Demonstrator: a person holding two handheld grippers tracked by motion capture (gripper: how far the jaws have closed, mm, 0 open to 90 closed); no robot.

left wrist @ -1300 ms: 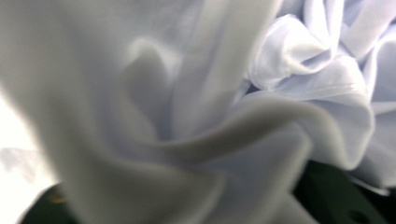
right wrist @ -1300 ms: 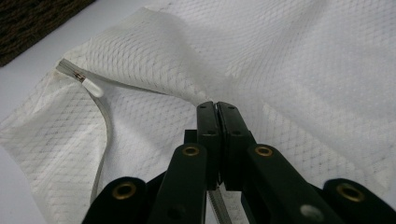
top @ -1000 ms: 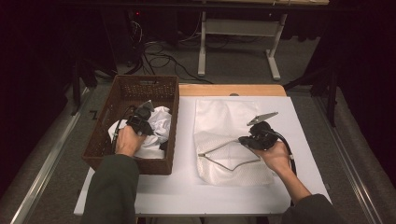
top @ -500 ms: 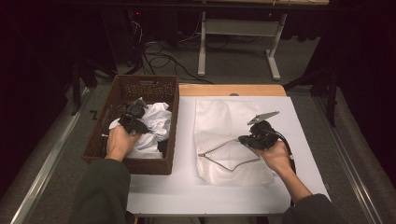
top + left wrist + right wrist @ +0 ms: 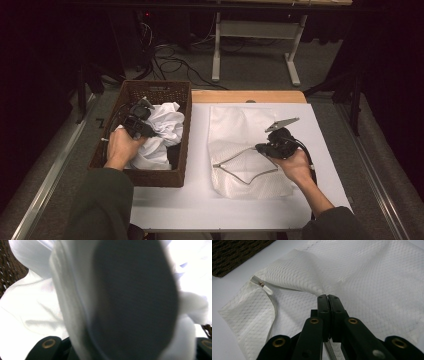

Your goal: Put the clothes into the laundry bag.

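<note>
Left gripper (image 5: 137, 120): you hold it in the basket (image 5: 182, 135), sunk in the white cloth (image 5: 162, 132). In the left gripper view the cloth (image 5: 50, 315) drapes right over the lens and runs down between the jaw bases, so it looks clenched on the cloth, though the tips are hidden.
Right gripper (image 5: 265, 148): your jaws are pressed together on the edge of the mesh bag (image 5: 235, 127); in the right gripper view the tips (image 5: 328, 298) pinch a raised fold beside the zipper.
Bag: it lies flat on the white table (image 5: 200, 210), just right of the basket, with its opening gaping toward you.
Zipper pull (image 5: 260, 285): it lies at the bag's (image 5: 372, 277) corner, off to the left of your jaws.
Cloth: it is bunched in the basket's near half, touching your left hand (image 5: 122, 147).
</note>
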